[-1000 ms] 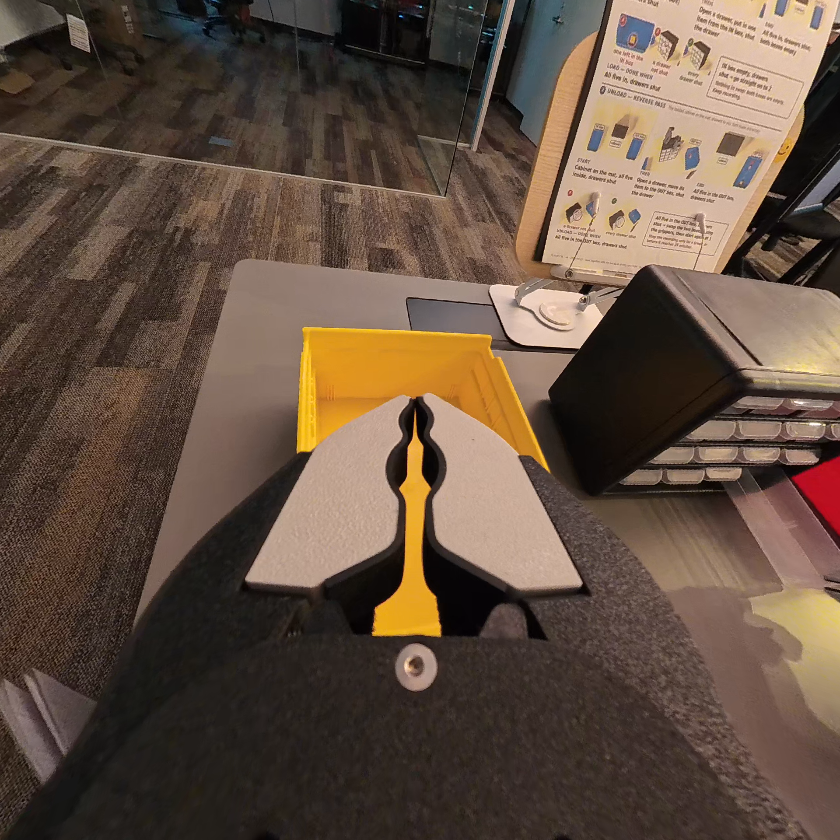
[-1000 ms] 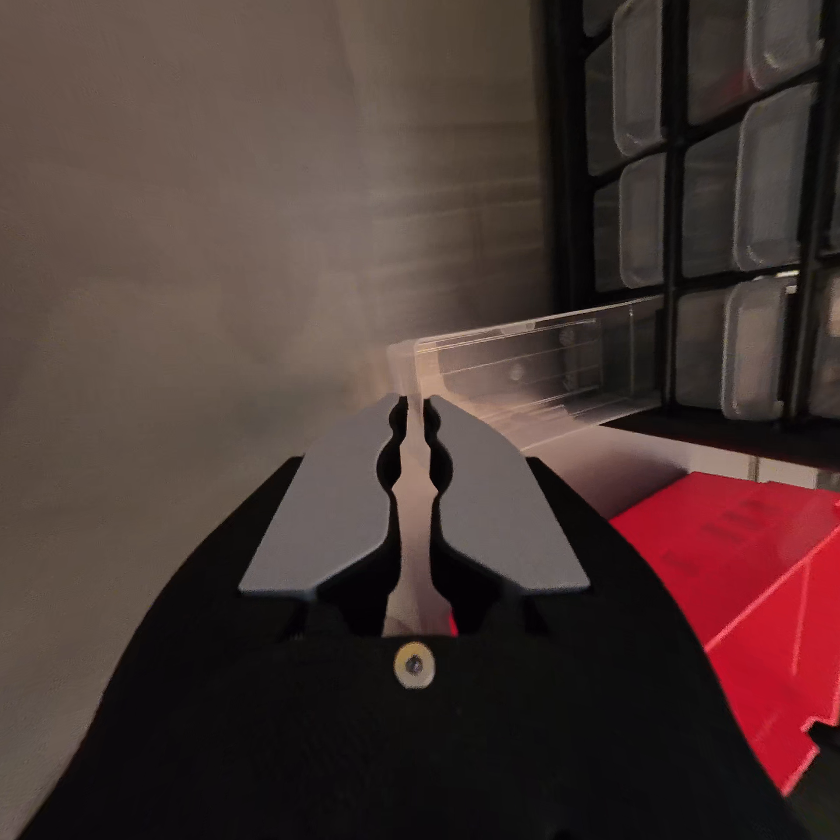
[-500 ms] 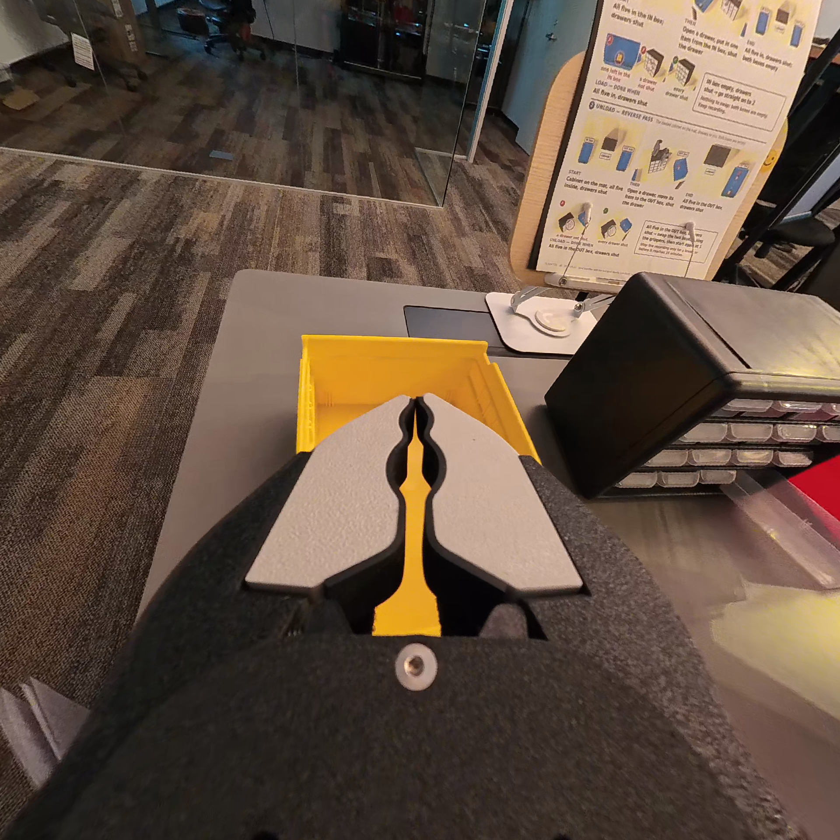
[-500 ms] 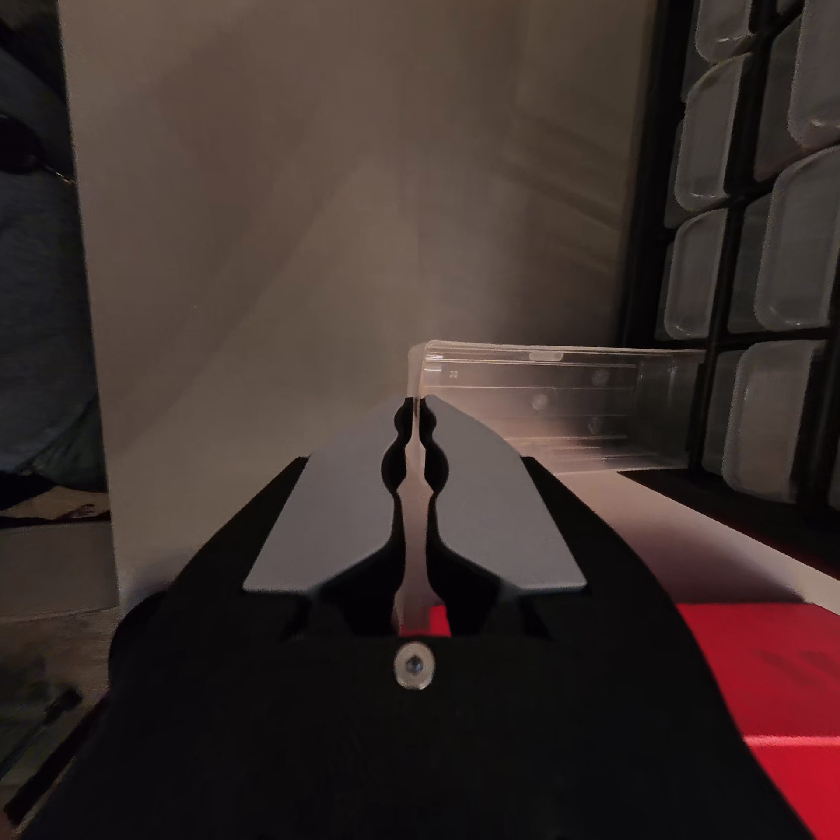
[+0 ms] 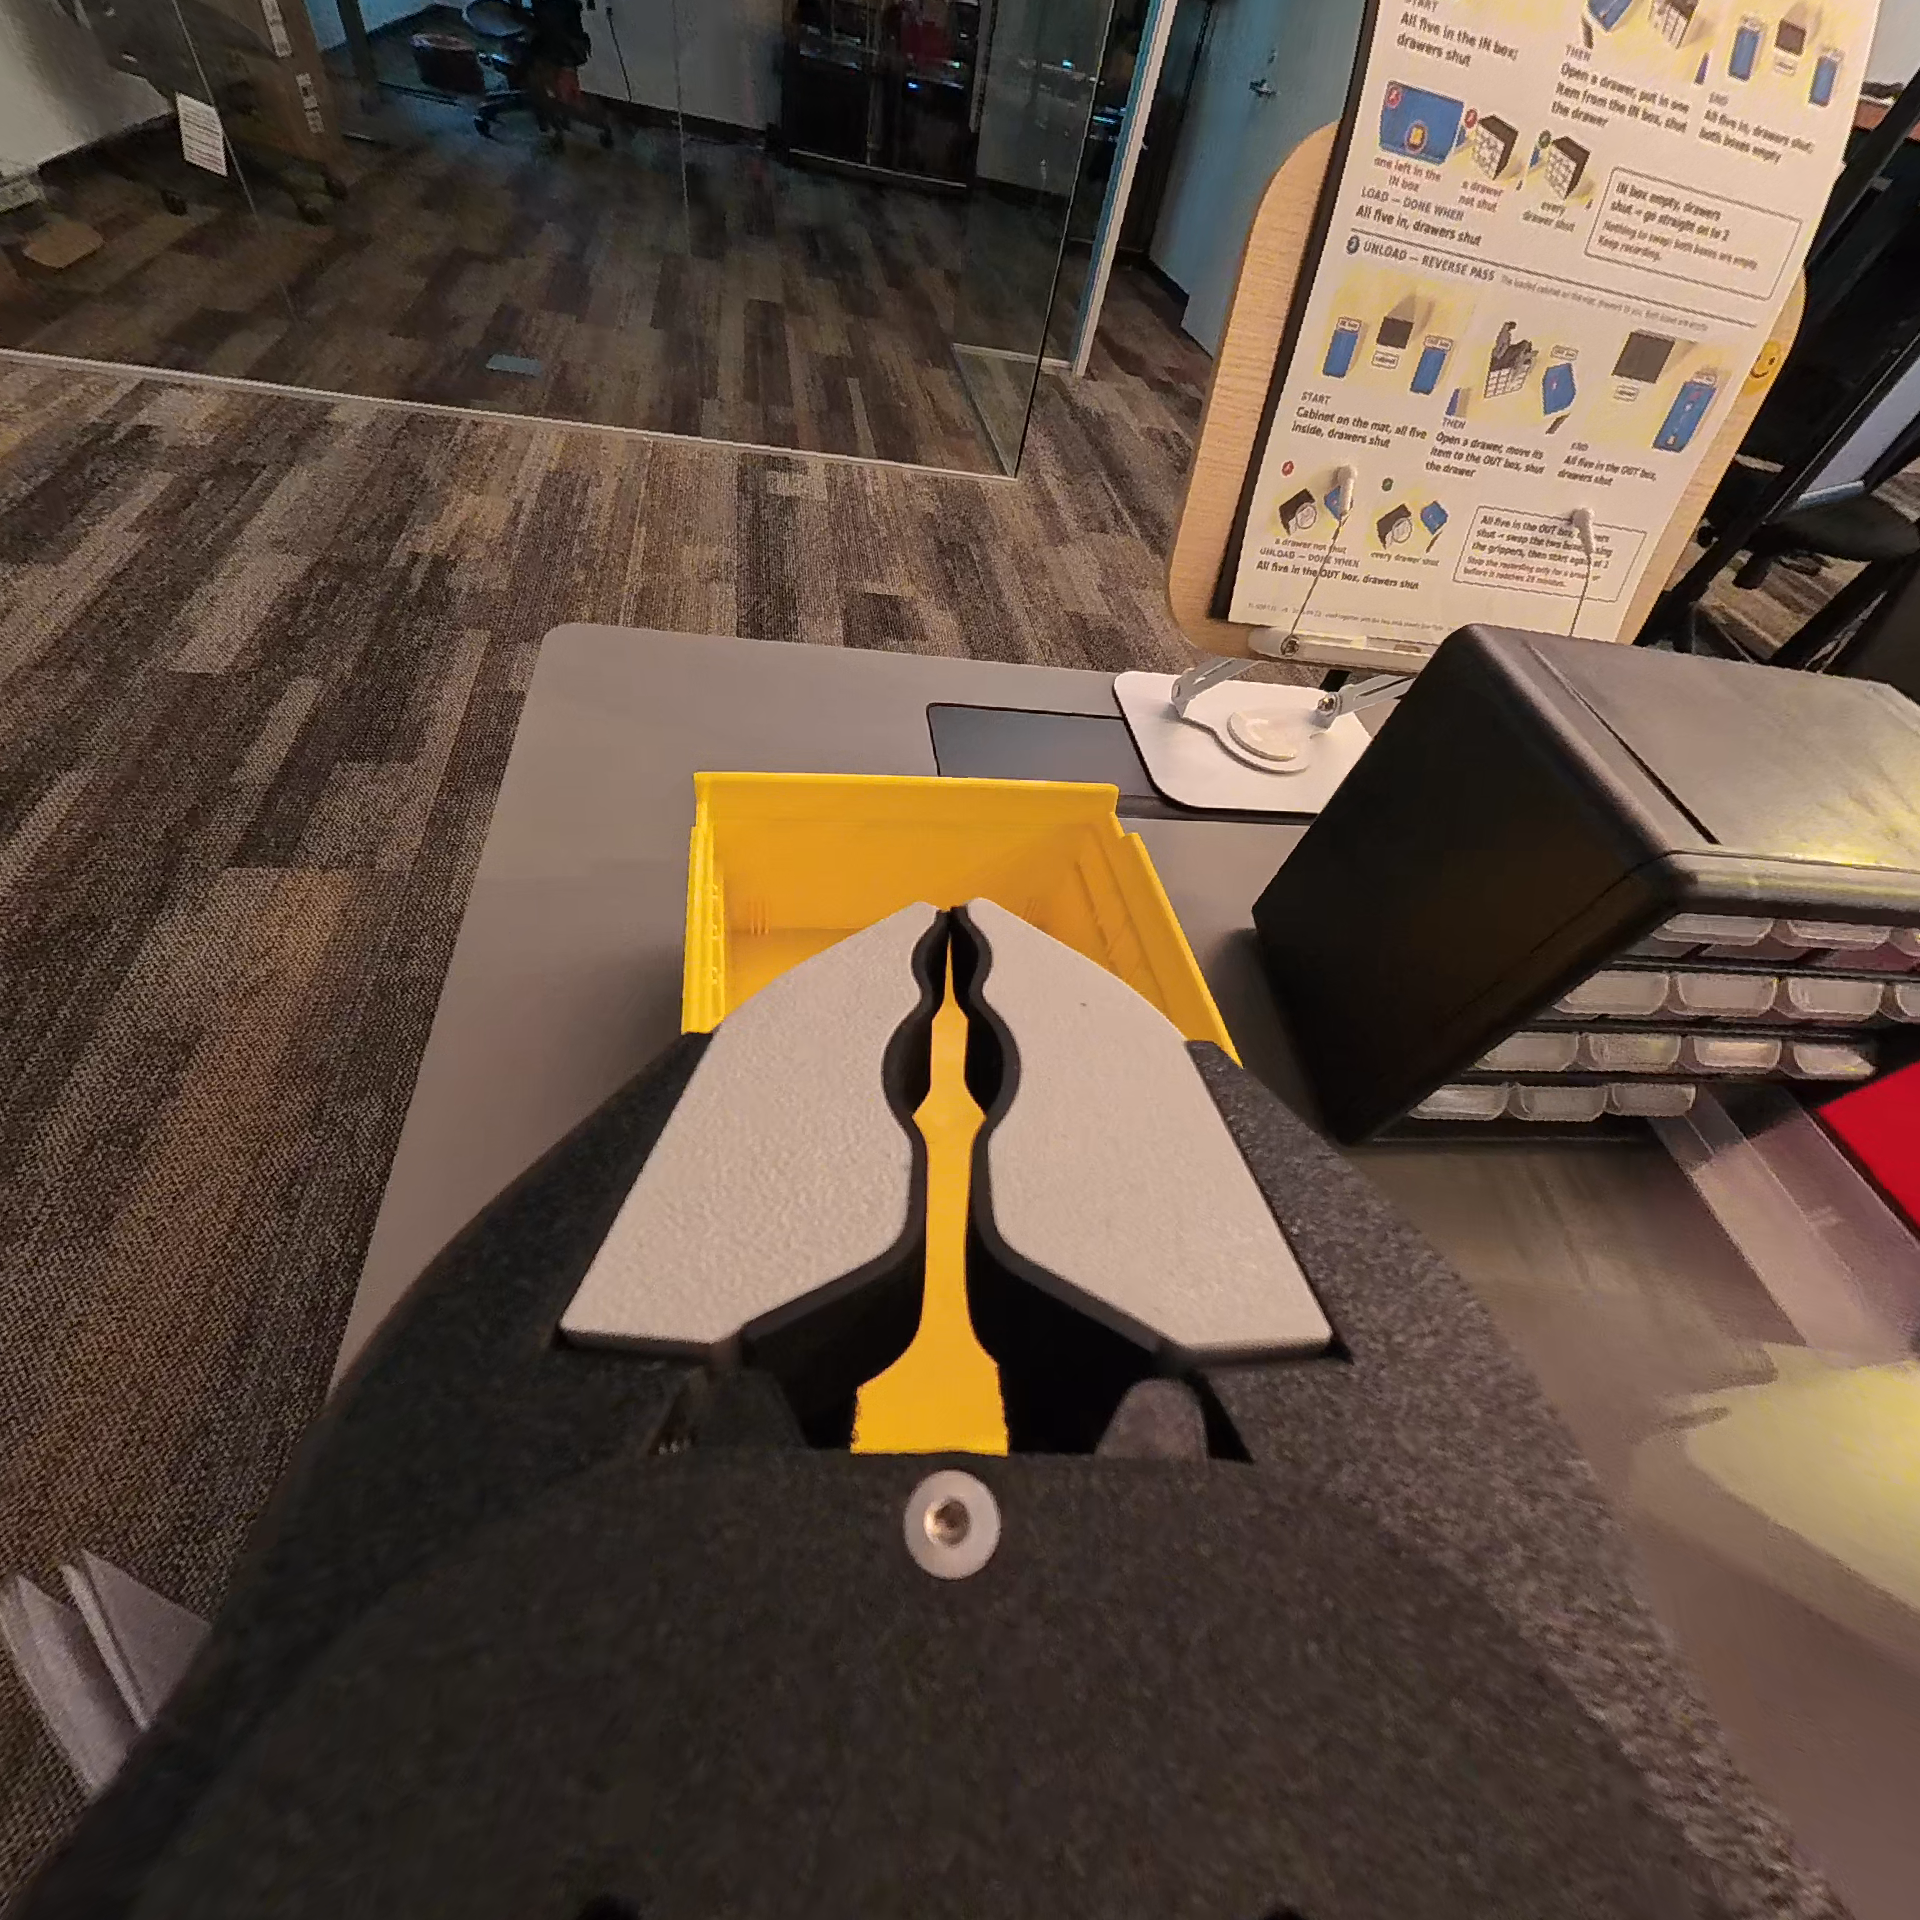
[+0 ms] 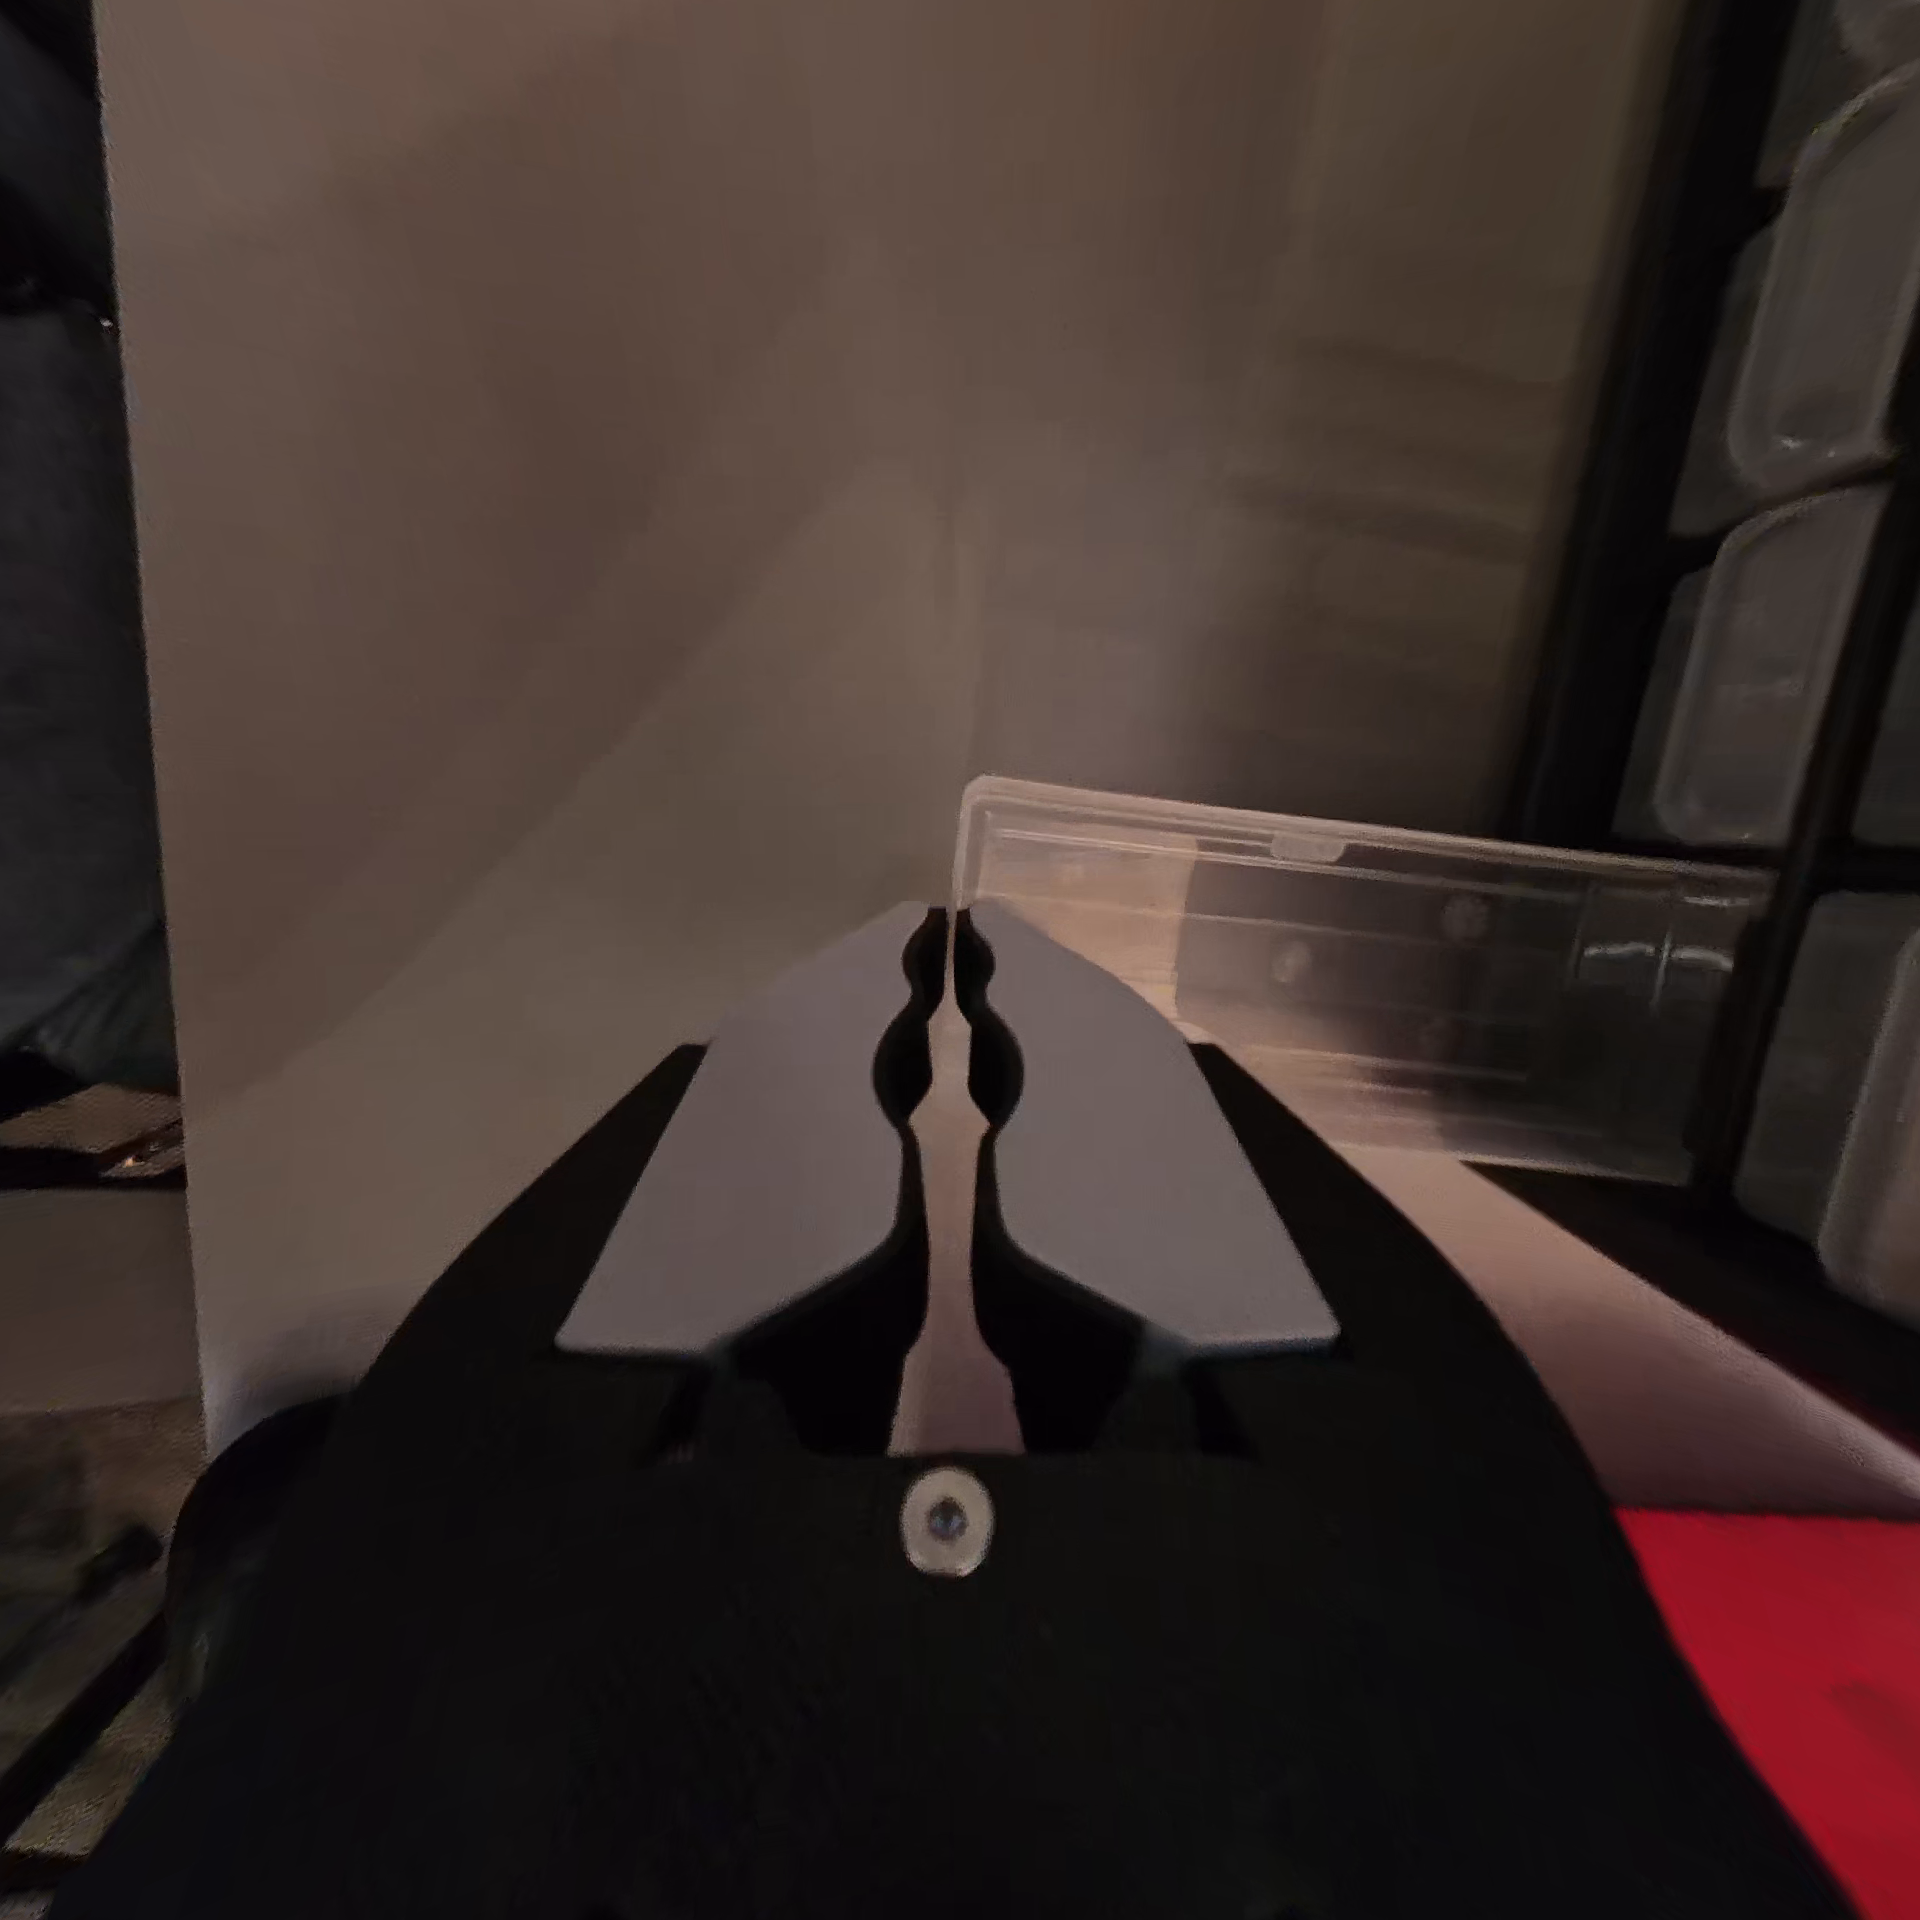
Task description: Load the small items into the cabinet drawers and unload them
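My right claw (image 6: 951, 914) pinches the front lip of the clear drawer (image 6: 1351, 977), pulled well out of the cabinet (image 6: 1818, 727); thin, light, slippery plastic, I judge. My left claw (image 5: 951, 920), closed and empty, hovers over the yellow bin (image 5: 904, 831).

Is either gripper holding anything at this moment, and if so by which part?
The right gripper is shut on the front lip of the pulled-out clear drawer. The left gripper is shut and empty above the yellow bin.
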A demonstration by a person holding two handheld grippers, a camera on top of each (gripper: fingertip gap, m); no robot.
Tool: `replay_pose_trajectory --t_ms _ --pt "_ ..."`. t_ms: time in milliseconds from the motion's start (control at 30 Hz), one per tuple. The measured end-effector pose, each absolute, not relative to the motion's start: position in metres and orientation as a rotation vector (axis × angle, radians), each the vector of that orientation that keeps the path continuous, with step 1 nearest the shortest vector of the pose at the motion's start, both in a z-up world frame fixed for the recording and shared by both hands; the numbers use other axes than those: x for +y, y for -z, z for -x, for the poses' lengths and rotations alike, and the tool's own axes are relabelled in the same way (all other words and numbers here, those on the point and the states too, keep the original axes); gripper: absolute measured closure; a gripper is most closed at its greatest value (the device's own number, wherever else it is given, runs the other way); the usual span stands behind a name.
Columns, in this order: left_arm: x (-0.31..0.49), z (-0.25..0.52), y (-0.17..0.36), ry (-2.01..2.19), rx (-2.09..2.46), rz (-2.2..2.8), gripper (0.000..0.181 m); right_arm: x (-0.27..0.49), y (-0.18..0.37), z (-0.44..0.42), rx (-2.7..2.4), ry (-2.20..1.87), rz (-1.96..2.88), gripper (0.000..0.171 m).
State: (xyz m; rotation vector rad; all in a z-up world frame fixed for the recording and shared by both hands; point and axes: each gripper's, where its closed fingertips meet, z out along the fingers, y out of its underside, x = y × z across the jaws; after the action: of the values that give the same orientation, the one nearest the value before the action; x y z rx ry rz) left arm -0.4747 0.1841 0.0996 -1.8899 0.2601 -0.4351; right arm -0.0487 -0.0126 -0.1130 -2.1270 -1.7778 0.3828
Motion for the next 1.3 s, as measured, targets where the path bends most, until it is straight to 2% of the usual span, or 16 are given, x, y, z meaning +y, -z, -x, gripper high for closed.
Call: replay_pose_trajectory --t_ms 367,700,1000,1300 --pt "0.185 0.474 -0.100 0.406 0.257 1.895 0.181 -0.014 0.089 0.037 -1.715 -0.505 2.066 0.169" --pt "0.187 0.467 -0.101 0.398 0.281 1.900 0.181 0.004 0.039 0.049 -1.620 -0.544 2.142 0.165" --pt "0.187 0.472 -0.101 0.416 0.263 1.888 0.181 -0.012 0.084 0.049 -1.614 -0.422 2.223 0.169" --pt "0.187 0.464 -0.102 0.407 0.291 1.890 0.181 -0.020 0.071 0.053 -1.723 -0.568 2.275 0.169"
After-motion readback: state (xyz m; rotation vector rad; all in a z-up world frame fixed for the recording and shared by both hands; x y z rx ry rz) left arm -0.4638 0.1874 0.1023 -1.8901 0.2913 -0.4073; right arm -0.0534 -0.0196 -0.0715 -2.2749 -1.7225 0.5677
